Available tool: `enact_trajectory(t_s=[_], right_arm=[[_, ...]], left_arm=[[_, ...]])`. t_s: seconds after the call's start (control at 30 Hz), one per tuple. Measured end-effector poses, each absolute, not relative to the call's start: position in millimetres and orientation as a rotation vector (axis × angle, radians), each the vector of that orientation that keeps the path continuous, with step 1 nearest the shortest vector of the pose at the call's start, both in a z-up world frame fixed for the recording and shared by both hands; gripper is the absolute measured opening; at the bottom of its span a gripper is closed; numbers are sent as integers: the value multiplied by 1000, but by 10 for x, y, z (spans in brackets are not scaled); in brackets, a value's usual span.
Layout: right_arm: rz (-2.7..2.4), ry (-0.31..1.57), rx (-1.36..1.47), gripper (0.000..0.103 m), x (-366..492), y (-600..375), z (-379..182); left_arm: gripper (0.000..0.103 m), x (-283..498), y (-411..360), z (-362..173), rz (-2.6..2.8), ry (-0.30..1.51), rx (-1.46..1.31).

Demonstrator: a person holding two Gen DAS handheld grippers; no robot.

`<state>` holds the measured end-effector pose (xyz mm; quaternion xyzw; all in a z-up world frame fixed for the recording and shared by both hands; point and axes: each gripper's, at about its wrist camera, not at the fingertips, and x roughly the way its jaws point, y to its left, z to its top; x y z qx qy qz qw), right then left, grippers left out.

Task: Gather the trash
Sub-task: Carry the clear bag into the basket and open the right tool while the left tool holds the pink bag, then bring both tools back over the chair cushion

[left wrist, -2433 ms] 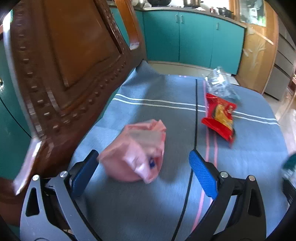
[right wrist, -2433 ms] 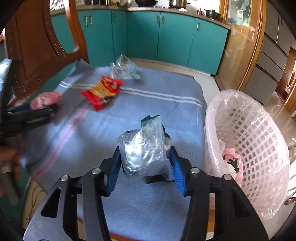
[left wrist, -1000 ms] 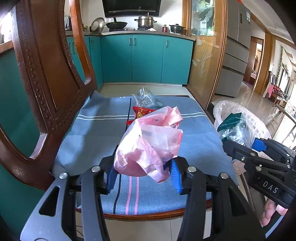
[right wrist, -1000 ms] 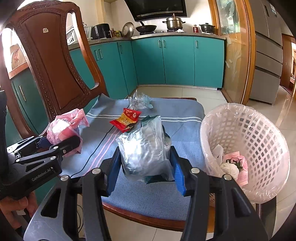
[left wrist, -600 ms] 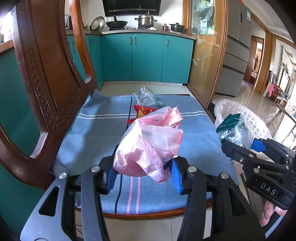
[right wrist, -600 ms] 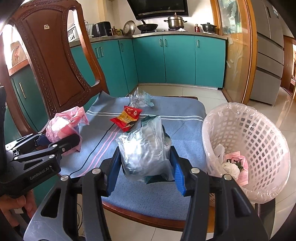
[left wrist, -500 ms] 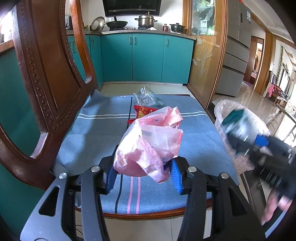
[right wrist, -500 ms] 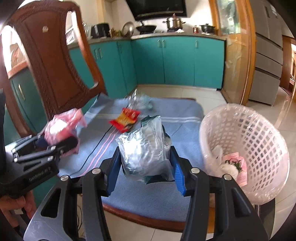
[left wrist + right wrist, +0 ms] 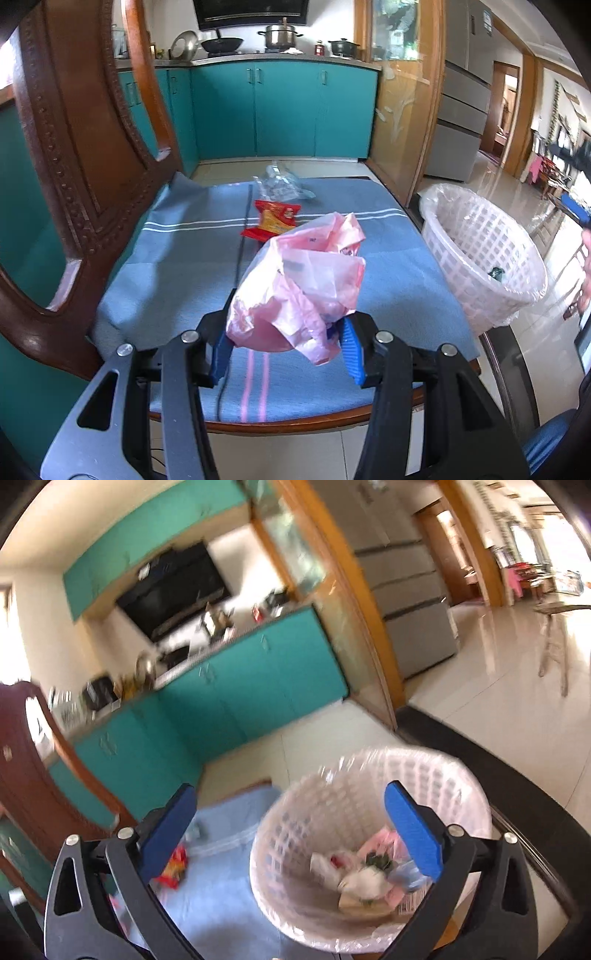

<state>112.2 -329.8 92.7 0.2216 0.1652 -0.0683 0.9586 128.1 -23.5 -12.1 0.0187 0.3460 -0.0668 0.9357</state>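
Crumpled pink plastic bag (image 9: 299, 288) held up over the seat; red snack wrapper (image 9: 275, 218) and clear wrapper (image 9: 280, 182) lie flat behind it, white basket (image 9: 480, 258) holding scraps alongside.

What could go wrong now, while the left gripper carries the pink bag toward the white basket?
1. The pink plastic bag hangs loose and bulges above the left gripper; it might slip out on the way.
2. The white basket stands beside the chair's edge; a bump might tip it.
3. The right gripper, jaws just opened and empty, hovers over the basket and may block the path.

Home kitchen: teal cabinets (image 9: 284, 110), pots on stove (image 9: 279, 35), fridge (image 9: 466, 96), wooden chair (image 9: 74, 155).
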Motion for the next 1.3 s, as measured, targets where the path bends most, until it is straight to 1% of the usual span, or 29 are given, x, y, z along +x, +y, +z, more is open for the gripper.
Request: enact_trajectory(t_s=[0.17,0.27,0.33,0.37,0.4,0.47,0.53,0.63,0.77,0.97,1.1,1.2,1.3], right_arm=[[-206,272,496,99,1062,-3497,977],[-256,252,549,100,1028,-3636,951],[-286,234,590,100,989,-3753,939],[-295,229,599,100,967,-3776,934],[-313,221,611,100,954,-3825,919],[-326,221,632,100,930,-3857,898],[-328,224,651,100,910,-3899,886],[-309,232,641,100,920,-3866,884],[-264,276,586,100,1012,-3701,892],[-158,418,400,99,1252,-3141,836],[-44,517,250,99,1351,-2576,720],[19,563,156,99,1342,-2183,602],[59,592,95,99,1310,-1886,495]], left_arm=[[51,1290,-619,-141,-215,715,78],[52,1383,-1056,-34,-291,714,95],[55,1493,-1448,122,-348,679,105],[61,1571,-1640,197,-377,670,101],[78,1693,-1877,279,-426,677,86],[97,1846,-2144,361,-456,691,73],[97,1897,-2237,421,-405,674,77],[98,1819,-2070,474,-393,655,53],[99,1666,-1539,422,-303,641,74],[99,1447,-489,334,-133,646,5],[99,1295,-1,210,-37,621,3],[99,1294,190,89,1,653,-26],[99,1329,201,6,-12,667,-7]])
